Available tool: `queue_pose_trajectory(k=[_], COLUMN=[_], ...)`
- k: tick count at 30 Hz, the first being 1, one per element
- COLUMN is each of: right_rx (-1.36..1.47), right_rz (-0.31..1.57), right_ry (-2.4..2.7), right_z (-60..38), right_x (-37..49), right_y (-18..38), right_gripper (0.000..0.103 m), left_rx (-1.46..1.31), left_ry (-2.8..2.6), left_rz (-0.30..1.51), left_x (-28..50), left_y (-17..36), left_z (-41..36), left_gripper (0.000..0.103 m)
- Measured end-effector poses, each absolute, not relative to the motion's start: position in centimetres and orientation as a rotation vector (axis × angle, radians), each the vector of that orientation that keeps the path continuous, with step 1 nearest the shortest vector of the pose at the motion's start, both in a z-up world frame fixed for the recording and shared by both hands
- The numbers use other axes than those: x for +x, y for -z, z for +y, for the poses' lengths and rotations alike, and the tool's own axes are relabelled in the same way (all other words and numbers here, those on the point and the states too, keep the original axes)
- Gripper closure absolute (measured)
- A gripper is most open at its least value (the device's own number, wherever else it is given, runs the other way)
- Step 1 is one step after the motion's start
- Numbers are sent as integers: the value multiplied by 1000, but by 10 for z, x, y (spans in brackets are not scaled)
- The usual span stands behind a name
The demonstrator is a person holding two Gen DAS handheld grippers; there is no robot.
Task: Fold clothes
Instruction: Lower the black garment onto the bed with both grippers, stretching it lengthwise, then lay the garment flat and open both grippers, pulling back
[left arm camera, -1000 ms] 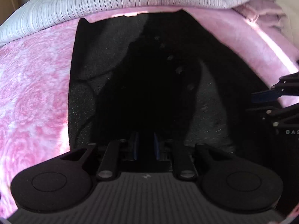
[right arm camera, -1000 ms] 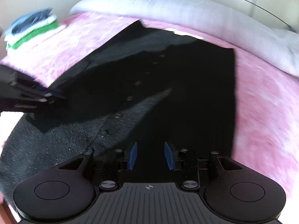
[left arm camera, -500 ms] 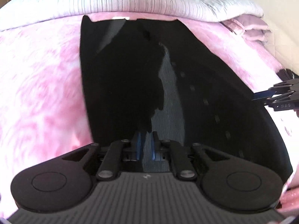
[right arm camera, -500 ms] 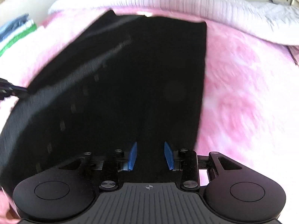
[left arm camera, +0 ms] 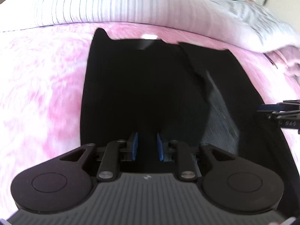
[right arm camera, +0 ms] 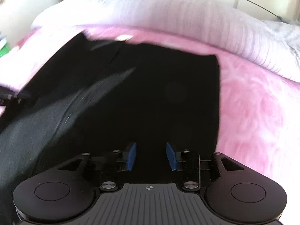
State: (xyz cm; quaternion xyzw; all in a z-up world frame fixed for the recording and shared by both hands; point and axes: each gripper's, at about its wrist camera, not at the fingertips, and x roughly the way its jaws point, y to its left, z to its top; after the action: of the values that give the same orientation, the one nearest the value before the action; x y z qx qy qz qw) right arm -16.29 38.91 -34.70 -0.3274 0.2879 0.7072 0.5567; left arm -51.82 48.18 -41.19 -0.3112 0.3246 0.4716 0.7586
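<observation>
A black garment lay spread flat on the pink bed, its far edge near the white duvet. The left gripper and right gripper both hung over its near end, jaws spread, pinching nothing.

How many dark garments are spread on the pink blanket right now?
1. A single black garment lies flat on the pink blanket, its far edge near the white striped pillow. Both views show the same piece; anything beneath it would be hidden.
</observation>
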Motion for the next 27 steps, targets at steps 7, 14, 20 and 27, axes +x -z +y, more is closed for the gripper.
queue_pose_trajectory(k=[7,14,20,27], right_rx=[-713,-626,-613,-682], right_rz=[695,740,765,806], right_ry=[-1604,-1584,-1583,-1626], right_z=[475,590,584,438], right_x=[-140,-155,-161,-177], right_y=[366,372,343,325], right_gripper=[63,59,59,59], left_rx=[-606,-596,-627,-722], left_ry=[-1047,-1114,-1121,-1048], left_rz=[711,689,666,689], left_x=[-493,-472,-477,-497], left_y=[424,422,390,373], left_z=[569,643,621,465], left_gripper=[84,89,89,89])
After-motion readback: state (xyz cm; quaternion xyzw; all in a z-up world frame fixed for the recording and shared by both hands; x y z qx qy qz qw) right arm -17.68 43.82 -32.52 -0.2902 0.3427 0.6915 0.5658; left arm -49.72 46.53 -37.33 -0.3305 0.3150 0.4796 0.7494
